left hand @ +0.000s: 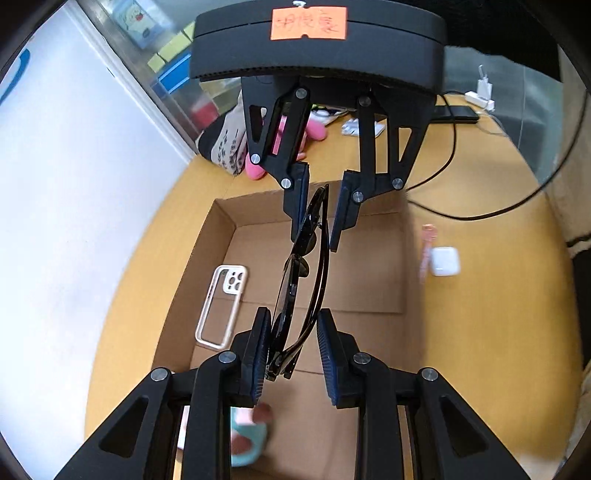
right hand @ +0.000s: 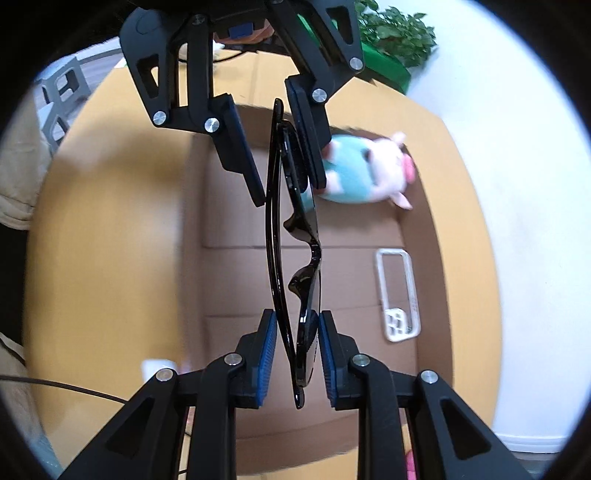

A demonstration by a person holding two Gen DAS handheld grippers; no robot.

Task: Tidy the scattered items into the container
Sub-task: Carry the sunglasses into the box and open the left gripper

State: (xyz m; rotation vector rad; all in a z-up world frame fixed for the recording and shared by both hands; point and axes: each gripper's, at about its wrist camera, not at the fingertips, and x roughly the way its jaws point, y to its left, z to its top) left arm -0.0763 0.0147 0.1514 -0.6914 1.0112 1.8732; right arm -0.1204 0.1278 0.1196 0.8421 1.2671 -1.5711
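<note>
Black folded sunglasses [left hand: 303,280] hang between my two grippers above an open cardboard box [left hand: 221,225]. My left gripper [left hand: 291,354] has one end of the glasses between its pads, touching the left pad, with a gap at the right pad. My right gripper [left hand: 319,225] faces it from the far side around the other end. In the right wrist view the sunglasses [right hand: 295,258] sit between my right gripper [right hand: 297,358] pads with small gaps, and the left gripper [right hand: 288,155] stands opposite. A clear phone case [right hand: 399,295] and a plush pig [right hand: 365,173] lie in the box [right hand: 436,236].
A white earbuds case [left hand: 445,261] and a pink item [left hand: 428,247] lie on the wooden table [left hand: 480,332] right of the box. A black cable [left hand: 480,214], a phone [left hand: 458,112], a pink toy [left hand: 258,170] and a green plant [right hand: 395,33] are further off.
</note>
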